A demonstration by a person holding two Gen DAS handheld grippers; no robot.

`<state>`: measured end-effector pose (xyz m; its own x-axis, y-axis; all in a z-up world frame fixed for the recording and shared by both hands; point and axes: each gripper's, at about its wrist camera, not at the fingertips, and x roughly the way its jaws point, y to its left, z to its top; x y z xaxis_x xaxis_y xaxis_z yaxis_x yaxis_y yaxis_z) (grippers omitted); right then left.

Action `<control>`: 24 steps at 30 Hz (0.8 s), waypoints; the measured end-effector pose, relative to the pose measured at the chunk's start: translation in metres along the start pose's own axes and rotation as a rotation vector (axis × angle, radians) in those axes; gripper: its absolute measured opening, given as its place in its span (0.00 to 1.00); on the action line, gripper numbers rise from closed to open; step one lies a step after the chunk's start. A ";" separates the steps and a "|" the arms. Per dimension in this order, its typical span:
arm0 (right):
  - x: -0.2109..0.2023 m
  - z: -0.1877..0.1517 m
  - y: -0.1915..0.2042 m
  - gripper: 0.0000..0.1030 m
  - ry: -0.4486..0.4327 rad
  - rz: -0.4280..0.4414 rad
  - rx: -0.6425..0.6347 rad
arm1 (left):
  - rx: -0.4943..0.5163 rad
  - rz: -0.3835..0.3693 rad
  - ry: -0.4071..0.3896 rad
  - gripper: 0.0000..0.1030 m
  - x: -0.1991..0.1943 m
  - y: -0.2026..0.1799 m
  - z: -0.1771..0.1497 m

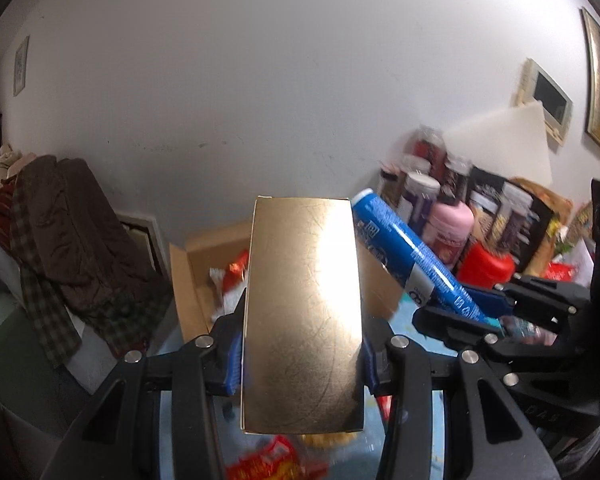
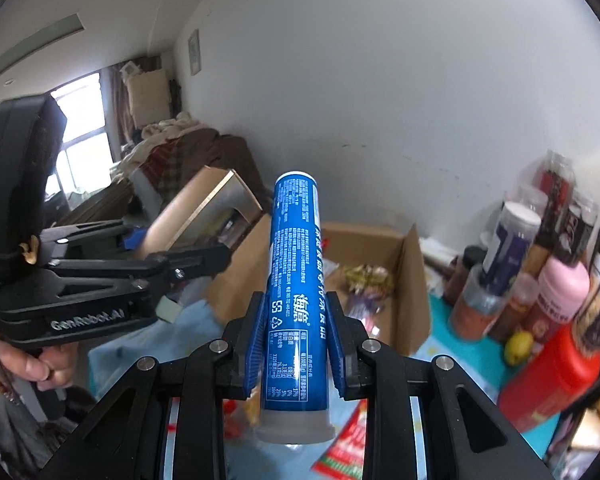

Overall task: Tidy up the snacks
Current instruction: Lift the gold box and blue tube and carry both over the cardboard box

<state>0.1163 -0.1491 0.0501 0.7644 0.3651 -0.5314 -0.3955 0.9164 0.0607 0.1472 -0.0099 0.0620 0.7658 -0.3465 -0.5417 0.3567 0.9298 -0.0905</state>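
My left gripper [image 1: 302, 352] is shut on a flat gold box [image 1: 304, 312] and holds it upright in the air. The box also shows in the right wrist view [image 2: 196, 216], at the left. My right gripper [image 2: 296, 336] is shut on a blue tube [image 2: 294, 280] with a grey cap at its lower end. The tube also shows in the left wrist view [image 1: 404, 260], tilted, beside the gold box. An open cardboard box [image 2: 380, 264] holding snack packets stands beyond both grippers on a light blue tabletop [image 2: 452, 352].
Jars, a pink bottle [image 2: 560, 292], a red container [image 2: 548, 376] and a yellow fruit [image 2: 518, 346] crowd the right by the wall. Red snack packets [image 1: 268, 460] lie below the grippers. A pile of clothes [image 1: 68, 240] is at the left.
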 end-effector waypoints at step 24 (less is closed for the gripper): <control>0.146 0.018 -0.099 0.27 0.081 -0.031 0.162 | -0.108 0.098 0.113 0.43 0.167 0.043 0.041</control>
<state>0.2763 -0.1840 -0.0185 0.7286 0.3281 -0.6013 -0.2805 0.9437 0.1752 0.3123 -0.0326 0.0016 0.7268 -0.2433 -0.6423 0.2191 0.9684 -0.1189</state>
